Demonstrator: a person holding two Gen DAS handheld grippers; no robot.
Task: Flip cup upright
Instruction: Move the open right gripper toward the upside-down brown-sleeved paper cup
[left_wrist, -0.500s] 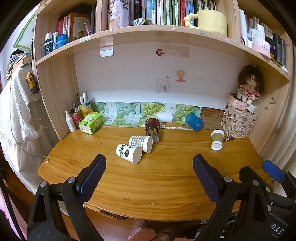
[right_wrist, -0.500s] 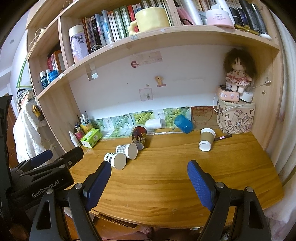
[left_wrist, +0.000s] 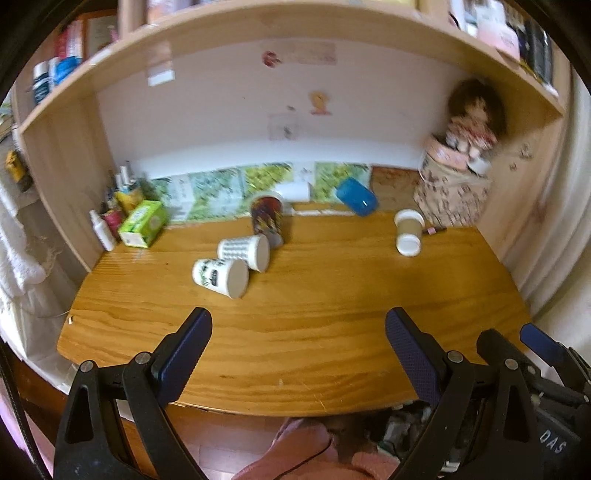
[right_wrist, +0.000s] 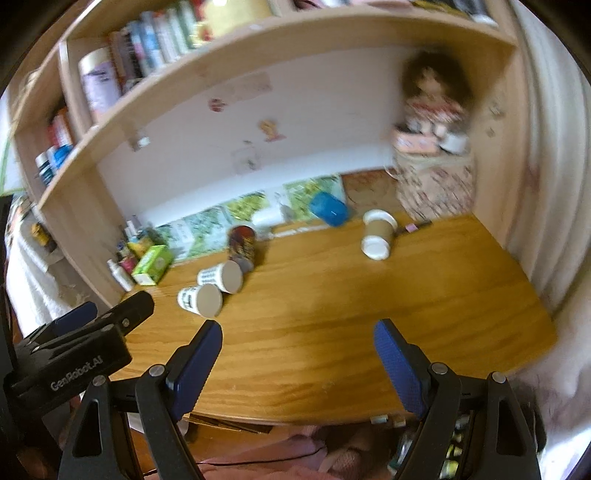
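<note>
Both views now tilt lower over the tabletop (left_wrist: 295, 332) than half a second ago, the left claw (left_wrist: 298, 334) and right claw (right_wrist: 298, 343) spread and empty, closing on the fallen cups, nearest one (left_wrist: 221, 277) at eleven o'clock.

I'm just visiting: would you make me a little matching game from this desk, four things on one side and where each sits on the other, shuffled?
Things:
1. green box
2. doll
3. blue cup
4. brown cup

Places:
A. on the patterned box, right corner
B. lying near a pen, right side of desk
C. left side, beside the bottles
D. tipped at the back, against the leafy pictures

Pairs: 1-C, 2-A, 3-D, 4-B
</note>
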